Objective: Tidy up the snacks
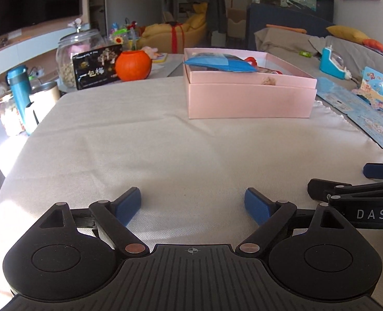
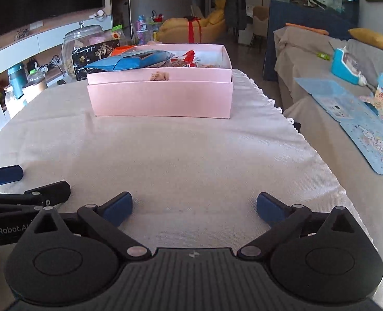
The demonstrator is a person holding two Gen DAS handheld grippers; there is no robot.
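A pink box (image 1: 251, 101) (image 2: 160, 98) stands on the far part of the white tablecloth (image 1: 139, 142) (image 2: 178, 155). Snack packets lie inside it: a blue bag (image 1: 220, 63) (image 2: 132, 61) on top and a red packet (image 2: 189, 57) behind. My left gripper (image 1: 192, 203) hovers low over the near cloth, open, with nothing between its blue pads. My right gripper (image 2: 194, 207) is beside it, open and empty too. Each gripper shows at the edge of the other's view: the right one (image 1: 347, 181), the left one (image 2: 33, 181).
At the table's far left stand an orange pumpkin (image 1: 133, 64), a black snack box (image 1: 97, 66) (image 2: 87, 54) and a glass jar (image 1: 75, 51) (image 2: 80, 41). A teal flask (image 1: 19, 90) and jars stand lower left. A couch (image 2: 334, 108) with blue toy boards (image 2: 367, 129) runs along the right.
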